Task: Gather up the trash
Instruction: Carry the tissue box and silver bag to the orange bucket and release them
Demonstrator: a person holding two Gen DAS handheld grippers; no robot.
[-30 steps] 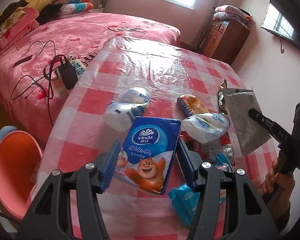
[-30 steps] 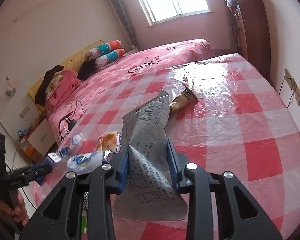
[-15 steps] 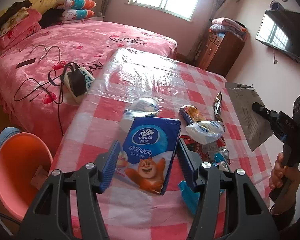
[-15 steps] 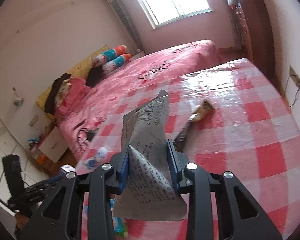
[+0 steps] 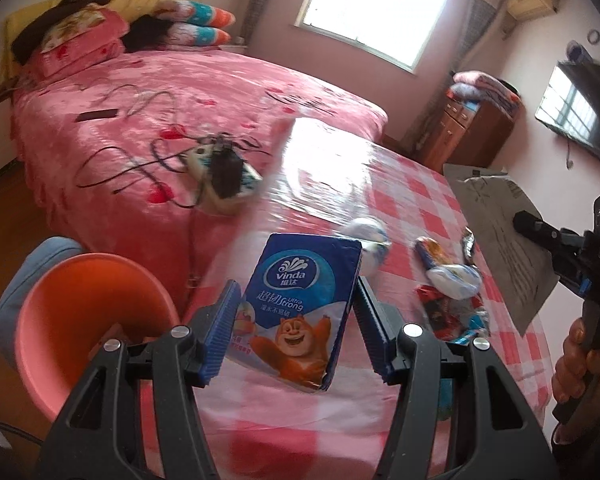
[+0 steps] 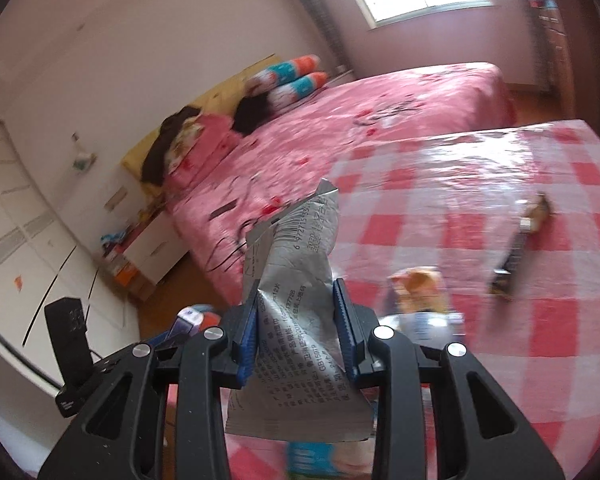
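Note:
My left gripper (image 5: 294,326) is shut on a blue Vinda tissue pack (image 5: 300,304) with a cartoon bear, held above the near left part of the red-checked table (image 5: 412,200). An orange bin (image 5: 80,320) stands on the floor just left of it. My right gripper (image 6: 296,330) is shut on a crumpled silver foil wrapper (image 6: 296,280) lifted off the table; from the left wrist view the same wrapper (image 5: 504,232) hangs at the right edge. Loose wrappers (image 5: 450,276) and a white bottle (image 5: 366,232) lie on the table.
A pink bed (image 5: 172,112) borders the table, with a power strip and cables (image 5: 220,168) at its edge. A wooden dresser (image 5: 476,132) and a wall TV (image 5: 580,112) are at the back right. A dark snack wrapper (image 6: 516,256) lies farther along the table.
Both grippers have pulled back and swung left with their loads: the orange bin has come closer in the left wrist view, and the table litter has slid right in the right wrist view.

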